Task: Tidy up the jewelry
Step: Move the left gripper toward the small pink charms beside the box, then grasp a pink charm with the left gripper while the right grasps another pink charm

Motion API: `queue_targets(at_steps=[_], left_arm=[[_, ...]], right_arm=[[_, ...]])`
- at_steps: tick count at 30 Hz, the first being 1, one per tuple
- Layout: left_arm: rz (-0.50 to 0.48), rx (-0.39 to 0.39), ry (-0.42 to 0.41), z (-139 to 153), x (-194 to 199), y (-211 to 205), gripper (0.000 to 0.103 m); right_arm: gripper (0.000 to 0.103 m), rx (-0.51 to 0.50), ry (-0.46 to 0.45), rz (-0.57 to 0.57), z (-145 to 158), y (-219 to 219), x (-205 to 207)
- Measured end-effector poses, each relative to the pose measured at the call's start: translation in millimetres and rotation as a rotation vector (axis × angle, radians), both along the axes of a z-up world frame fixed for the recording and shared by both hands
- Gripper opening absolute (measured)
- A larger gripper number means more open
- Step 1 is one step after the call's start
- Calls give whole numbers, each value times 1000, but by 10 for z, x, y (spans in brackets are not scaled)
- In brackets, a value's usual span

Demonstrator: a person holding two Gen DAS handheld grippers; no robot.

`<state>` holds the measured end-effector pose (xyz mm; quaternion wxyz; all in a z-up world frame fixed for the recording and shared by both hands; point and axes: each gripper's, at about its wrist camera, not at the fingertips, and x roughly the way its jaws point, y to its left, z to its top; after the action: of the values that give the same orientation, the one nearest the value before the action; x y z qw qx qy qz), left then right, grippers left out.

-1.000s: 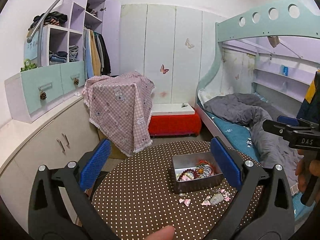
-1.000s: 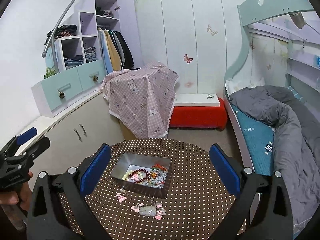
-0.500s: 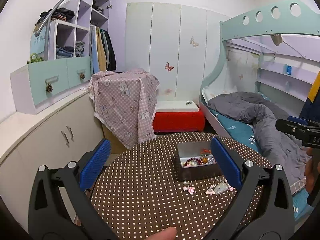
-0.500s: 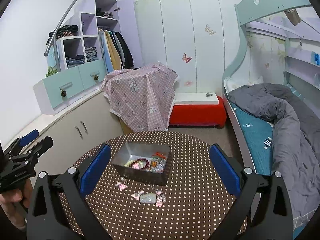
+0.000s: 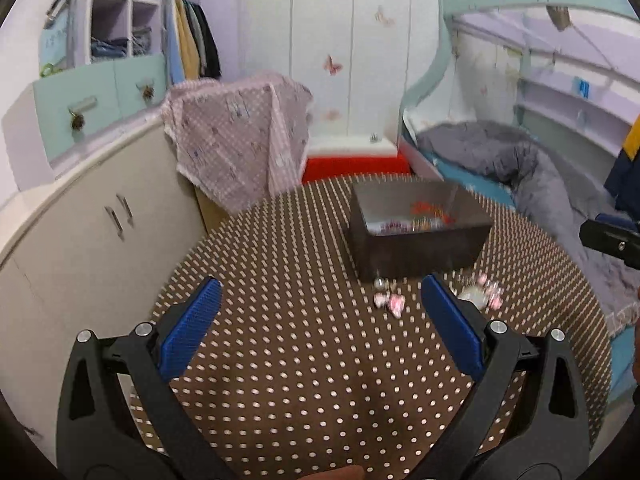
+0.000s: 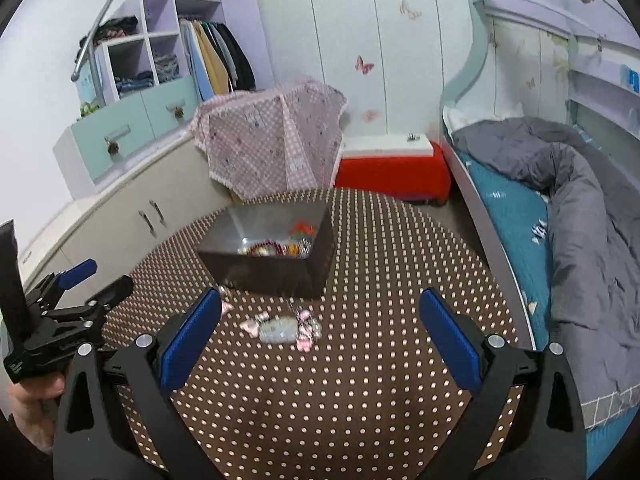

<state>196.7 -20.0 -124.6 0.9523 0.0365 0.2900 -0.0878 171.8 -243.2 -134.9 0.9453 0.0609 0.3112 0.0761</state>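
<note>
Both grippers have dropped lower and closer over the round brown polka-dot tabletop (image 6: 320, 392) than a second ago, so the approach looks under way. The left gripper (image 5: 320, 320) and right gripper (image 6: 320, 320) have fingers wide apart, empty. The dark metal rectangular tin (image 6: 276, 268) already holds beads; the pink-and-silver loose jewelry (image 6: 280, 326) lies just in front of it, blurred, probably a pendant on a chain. Nothing stands between the right gripper and the pieces.

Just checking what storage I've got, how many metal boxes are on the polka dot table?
1. A single metal box sits on the dotted table, toward its far side, with beaded jewelry inside and loose pink pieces lying just in front of it.
</note>
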Motion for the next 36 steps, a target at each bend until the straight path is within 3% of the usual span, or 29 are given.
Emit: queue_targets(at_steps=[9,16,20,23,24,28,34,36], left_arm=[[-32,55,129,-444,322,-259,97],[-65,83,191,-522,555,-415,90],[-112,70,278,-623,688,-472,58],[-140,29,276,-597,670,-441,28],[-145,15,277,-591,669,-422,25],[-170,-62,283,-573,640,-297,24],[-137,-60,239,-534,528,-122,24],[-115,-66,228,-533,495,-48,24]], right_arm=[[95,-22,93,18,-363,3,112],[95,-29,119,47,-473,58,142],[95,-30,124,63,-493,102,163],[95,-31,128,77,-507,137,180],[95,-31,129,84,-510,158,193],[95,-56,126,134,-507,286,215],[95,-120,114,240,-532,617,303],[86,-144,122,287,-579,751,376]])
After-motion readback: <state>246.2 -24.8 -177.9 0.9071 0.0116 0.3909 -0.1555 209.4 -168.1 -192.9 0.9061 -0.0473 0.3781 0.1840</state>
